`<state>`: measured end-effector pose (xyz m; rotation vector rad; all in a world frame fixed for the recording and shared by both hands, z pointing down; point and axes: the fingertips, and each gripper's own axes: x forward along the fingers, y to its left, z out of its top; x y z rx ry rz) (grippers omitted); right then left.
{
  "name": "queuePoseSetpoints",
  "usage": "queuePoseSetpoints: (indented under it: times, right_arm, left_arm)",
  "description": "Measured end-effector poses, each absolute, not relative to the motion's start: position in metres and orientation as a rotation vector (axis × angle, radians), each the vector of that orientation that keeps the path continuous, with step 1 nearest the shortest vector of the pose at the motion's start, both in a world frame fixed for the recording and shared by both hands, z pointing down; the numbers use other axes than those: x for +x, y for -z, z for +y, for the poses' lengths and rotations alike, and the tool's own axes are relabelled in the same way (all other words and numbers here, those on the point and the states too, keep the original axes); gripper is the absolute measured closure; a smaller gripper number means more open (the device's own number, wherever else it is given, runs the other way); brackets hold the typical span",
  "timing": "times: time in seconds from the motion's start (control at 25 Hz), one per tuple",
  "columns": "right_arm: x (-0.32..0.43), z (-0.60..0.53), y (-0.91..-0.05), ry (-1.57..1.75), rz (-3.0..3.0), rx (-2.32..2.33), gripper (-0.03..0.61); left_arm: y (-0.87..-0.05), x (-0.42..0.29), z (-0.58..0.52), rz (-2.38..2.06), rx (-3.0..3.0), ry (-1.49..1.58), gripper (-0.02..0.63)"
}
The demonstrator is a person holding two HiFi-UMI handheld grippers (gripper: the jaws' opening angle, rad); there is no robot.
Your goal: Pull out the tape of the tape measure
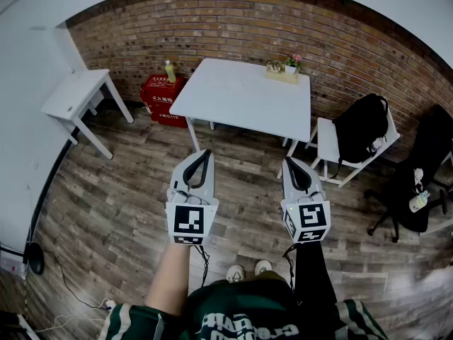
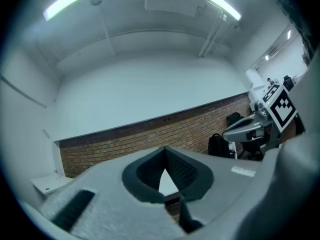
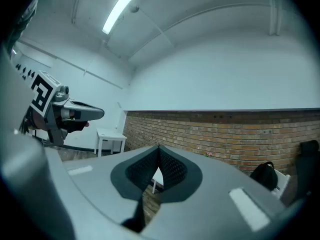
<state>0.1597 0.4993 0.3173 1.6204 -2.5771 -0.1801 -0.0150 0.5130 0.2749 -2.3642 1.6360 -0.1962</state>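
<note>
Fingers shut, empty on left gripper [image 1: 204,154] & right gripper [image 1: 292,163]. No tape measure visible; risk: blind fumbling at white square surface [image 1: 241,94].

Rough brick wall [image 1: 212,20], smooth white table [image 1: 233,94], wood-plank floor [image 1: 120,204]

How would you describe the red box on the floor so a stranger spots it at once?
Start at the brick wall across the room. At its foot, between the small white side table and the larger white table, stands the red box. It is the only red thing there, with a yellowish bottle on top.
</note>
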Motion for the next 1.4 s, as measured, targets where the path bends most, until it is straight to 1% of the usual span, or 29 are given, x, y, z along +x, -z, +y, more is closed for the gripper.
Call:
queuePoseSetpoints:
  times: [0.44,0.84,0.88,0.92,0.96,1.12,1.4]
  right_arm:
    - [0.149,0.505,-0.327,0.171,-2.564,1.591,0.565]
    - [0.150,0.502,-0.327,0.185,-2.523,1.664,0.563]
    - [0.150,0.503,-0.328,0.179,-2.524,1.662,0.533]
    - [0.150,0.503,-0.330,0.171,-2.524,1.658,0.480]
    - [0.151,0.502,-0.331,0.165,-2.524,1.657,0.468]
    - [0.155,0.498,-0.333,0.155,-2.531,1.659,0.459]
    - [0.163,0.473,-0.333,0.145,-2.562,1.652,0.465]
  left_arm:
    - [-0.282,-0.024,0.517,1.643,-2.377,0.201,0.610]
    - [-0.287,-0.036,0.516,1.682,-2.388,0.195,0.609]
    - [-0.286,-0.035,0.516,1.675,-2.392,0.188,0.587]
    - [-0.286,-0.035,0.517,1.667,-2.399,0.178,0.553]
    - [-0.285,-0.034,0.516,1.659,-2.407,0.164,0.539]
    - [-0.281,-0.028,0.514,1.634,-2.427,0.095,0.515]
    - [-0.284,-0.022,0.487,1.649,-2.417,0.118,0.514]
